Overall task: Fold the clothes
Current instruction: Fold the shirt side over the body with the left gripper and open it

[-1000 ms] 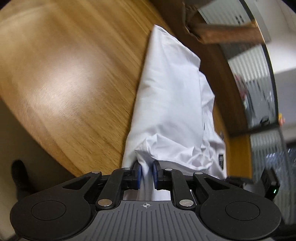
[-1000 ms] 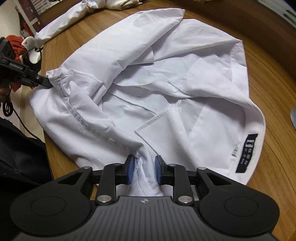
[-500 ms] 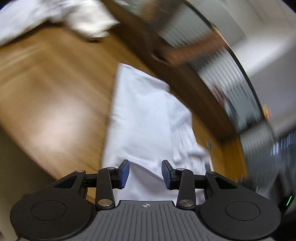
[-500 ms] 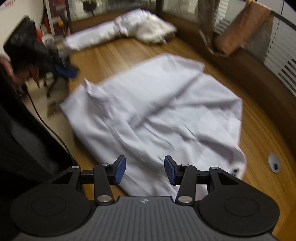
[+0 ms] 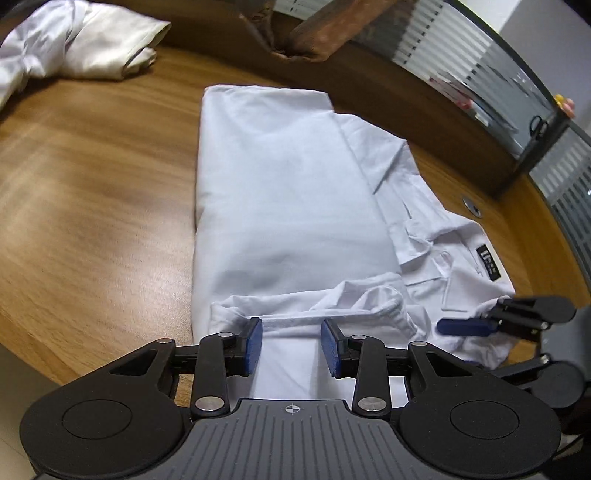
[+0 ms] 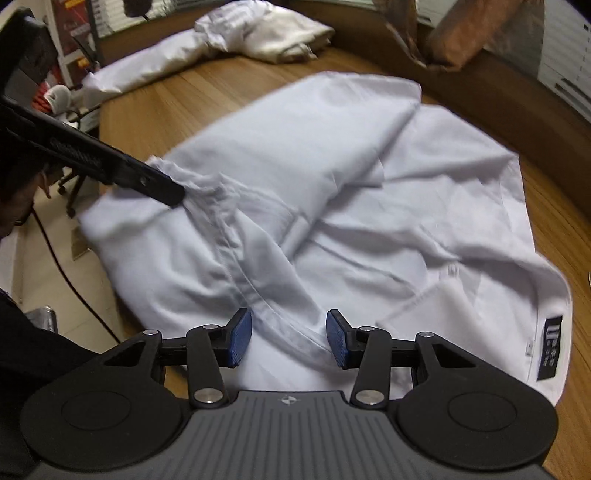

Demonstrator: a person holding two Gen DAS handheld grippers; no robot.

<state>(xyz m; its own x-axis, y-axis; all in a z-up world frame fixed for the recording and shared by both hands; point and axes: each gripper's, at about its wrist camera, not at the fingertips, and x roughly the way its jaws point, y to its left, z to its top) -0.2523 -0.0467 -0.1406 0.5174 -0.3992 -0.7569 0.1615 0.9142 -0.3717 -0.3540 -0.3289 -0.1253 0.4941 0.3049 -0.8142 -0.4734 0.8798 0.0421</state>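
Observation:
A white shirt (image 5: 288, 192) lies half folded on the wooden table (image 5: 92, 206), its collar with the black label (image 5: 489, 258) at the right. My left gripper (image 5: 291, 343) is open over the shirt's near edge; a hem runs between its blue pads without being pinched. In the right wrist view the same shirt (image 6: 332, 192) is spread wide and creased. My right gripper (image 6: 290, 338) is open above a seam fold near the shirt's front edge. Each gripper shows in the other's view: the right one's finger (image 5: 463, 326), and the left one's finger (image 6: 147, 181) at the shirt's left corner.
A heap of other white clothes (image 5: 85, 48) lies at the table's back left. A brown paper bag (image 5: 314, 33) stands on the dark ledge behind. A metal cable hole (image 5: 472, 206) is set in the table at the right. The table's edge (image 6: 99, 122) drops to the floor at the left.
Both grippers were shut on the shirt's cloth a second ago; both have let go, opened and drawn back. The shirt has settled onto the table.

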